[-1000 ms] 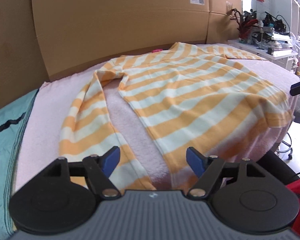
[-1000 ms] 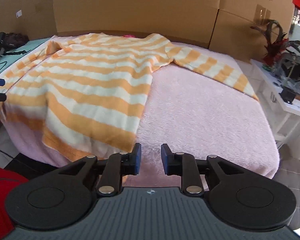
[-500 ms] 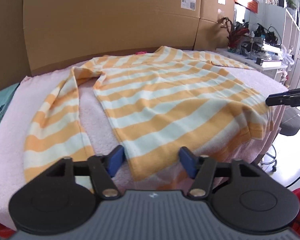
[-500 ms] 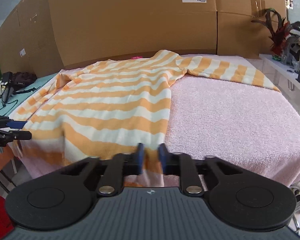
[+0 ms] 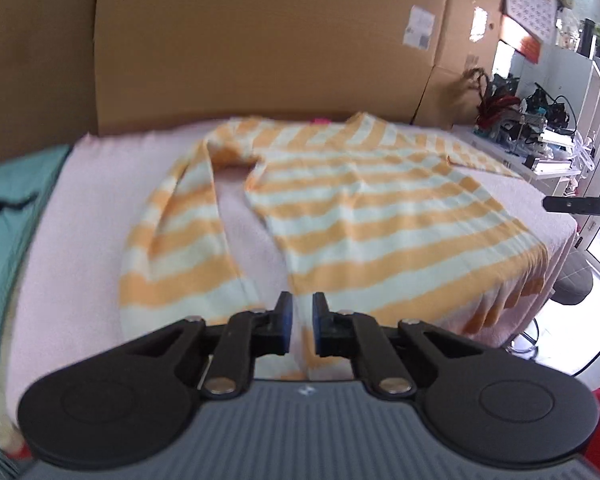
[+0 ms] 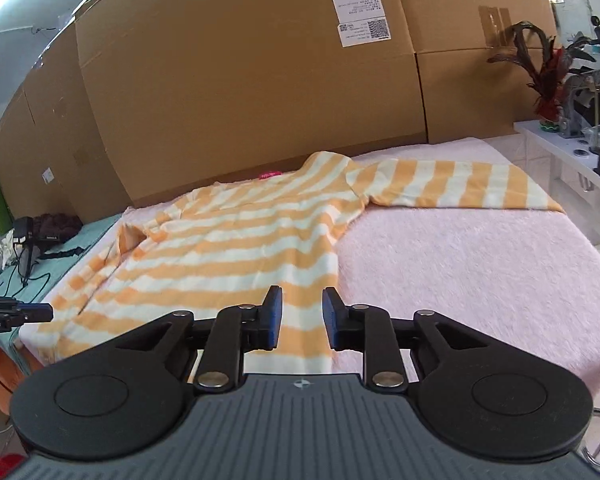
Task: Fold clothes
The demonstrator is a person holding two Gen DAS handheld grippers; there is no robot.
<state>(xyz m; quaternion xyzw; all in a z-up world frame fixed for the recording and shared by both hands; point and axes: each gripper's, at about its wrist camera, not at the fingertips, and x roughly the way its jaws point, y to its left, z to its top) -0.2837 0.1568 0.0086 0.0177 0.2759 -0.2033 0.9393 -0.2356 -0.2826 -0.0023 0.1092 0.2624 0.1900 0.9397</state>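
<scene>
An orange-and-white striped long-sleeved shirt (image 5: 380, 216) lies spread flat on a pink fleece cover (image 5: 80, 240), with its hem at the near edge. My left gripper (image 5: 299, 312) is at the hem's left corner. Its jaws are closing, nearly together, and the cloth is pinched between the blue pads. My right gripper (image 6: 302, 308) is over the hem's right corner of the shirt (image 6: 240, 256). Its jaws are opening and stand apart, with striped cloth showing in the gap but clear of the pads. Each gripper's tip shows at the edge of the other's view: the right gripper (image 5: 580, 205), the left gripper (image 6: 16, 312).
Tall cardboard boxes (image 6: 240, 100) wall in the far side. A white desk (image 6: 572, 160) with clutter stands to the right. A teal cloth (image 5: 4, 208) with cables lies to the left. The pink cover (image 6: 460, 264) is bare right of the shirt. A grey stool (image 5: 572, 280) is beyond the bed corner.
The left jaws went from wide apart to nearly together on the hem corner. The right jaws narrowed on the hem, then parted again, while that gripper rolled and shifted over the shirt's corner.
</scene>
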